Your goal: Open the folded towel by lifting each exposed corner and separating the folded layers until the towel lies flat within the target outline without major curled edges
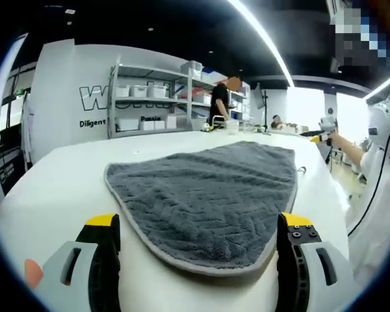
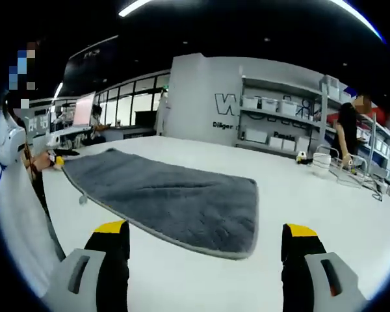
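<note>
My left gripper (image 1: 198, 244) has its two grey, yellow-tipped jaws spread wide and holds nothing; the near edge of the grey terry towel with a woven zigzag pattern (image 1: 205, 198) lies between the jaw tips, just beyond them, untouched as far as I can see. My right gripper (image 2: 205, 250) is equally wide apart and empty, and the towel's (image 2: 166, 192) near corner sits between its tips, a little further out.

The towel lies spread flat on the white table (image 1: 58, 188). In the left gripper view it reads as a broad, rounded sheet with a pale stitched border, widest on its far side and narrowing toward me. In the right gripper view it is a long strip running away to the left, with one rounded corner nearest the jaws. Its edges lie down against the table with no obvious curl. A small hanging loop (image 1: 301, 170) sticks out at the towel's far right edge in the left gripper view.

Beyond the towel, past the table's far edge, stands a grey metal shelving unit holding white bins (image 1: 153, 97), set against a white wall with dark lettering (image 1: 94, 97). A person in dark clothes (image 1: 219, 101) stands by the shelves. Right of the towel, a person in white (image 1: 377, 195) stands close to the table. Long ceiling light strips (image 1: 263, 36) cross the dark ceiling.
</note>
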The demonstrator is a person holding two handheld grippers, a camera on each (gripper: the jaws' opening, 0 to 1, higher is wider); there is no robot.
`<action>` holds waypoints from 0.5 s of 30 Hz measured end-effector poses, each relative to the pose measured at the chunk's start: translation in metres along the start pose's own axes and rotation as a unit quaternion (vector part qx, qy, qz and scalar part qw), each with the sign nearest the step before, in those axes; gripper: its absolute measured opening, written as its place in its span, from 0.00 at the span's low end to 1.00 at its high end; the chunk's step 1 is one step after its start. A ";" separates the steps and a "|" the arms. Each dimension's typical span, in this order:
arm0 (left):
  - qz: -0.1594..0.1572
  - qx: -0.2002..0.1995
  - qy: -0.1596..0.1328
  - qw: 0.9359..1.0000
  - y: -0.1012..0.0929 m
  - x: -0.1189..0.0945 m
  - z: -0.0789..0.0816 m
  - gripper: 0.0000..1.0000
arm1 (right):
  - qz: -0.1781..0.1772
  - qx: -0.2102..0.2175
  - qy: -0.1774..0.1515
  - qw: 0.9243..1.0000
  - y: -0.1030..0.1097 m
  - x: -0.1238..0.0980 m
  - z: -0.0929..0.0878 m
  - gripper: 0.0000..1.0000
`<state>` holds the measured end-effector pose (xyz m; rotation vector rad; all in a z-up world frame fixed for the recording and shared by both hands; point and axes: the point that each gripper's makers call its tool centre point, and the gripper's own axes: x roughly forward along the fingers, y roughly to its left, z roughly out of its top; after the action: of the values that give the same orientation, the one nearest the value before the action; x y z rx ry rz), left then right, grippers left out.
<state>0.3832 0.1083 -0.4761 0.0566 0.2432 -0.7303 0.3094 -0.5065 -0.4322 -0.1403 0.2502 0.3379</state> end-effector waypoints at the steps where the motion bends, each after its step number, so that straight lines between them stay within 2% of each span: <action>1: 0.000 -0.001 -0.001 1.000 0.000 0.000 0.000 0.99 | -0.001 0.001 -0.004 1.000 0.000 0.001 -0.002 0.99; 7: 0.000 -0.007 0.003 1.000 -0.001 -0.002 -0.003 0.99 | -0.011 0.037 -0.046 0.998 -0.014 0.019 -0.008 0.99; 12: -0.005 -0.010 0.003 1.000 0.000 -0.005 -0.004 0.99 | -0.016 0.043 -0.054 0.997 -0.027 0.036 -0.017 0.99; 15: -0.012 -0.020 -0.007 1.000 0.001 -0.008 -0.002 0.99 | -0.004 0.042 -0.056 0.998 -0.024 0.050 -0.022 0.99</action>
<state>0.3778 0.1144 -0.4758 0.0108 0.2451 -0.7489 0.3588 -0.5174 -0.4640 -0.0384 0.1523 0.3262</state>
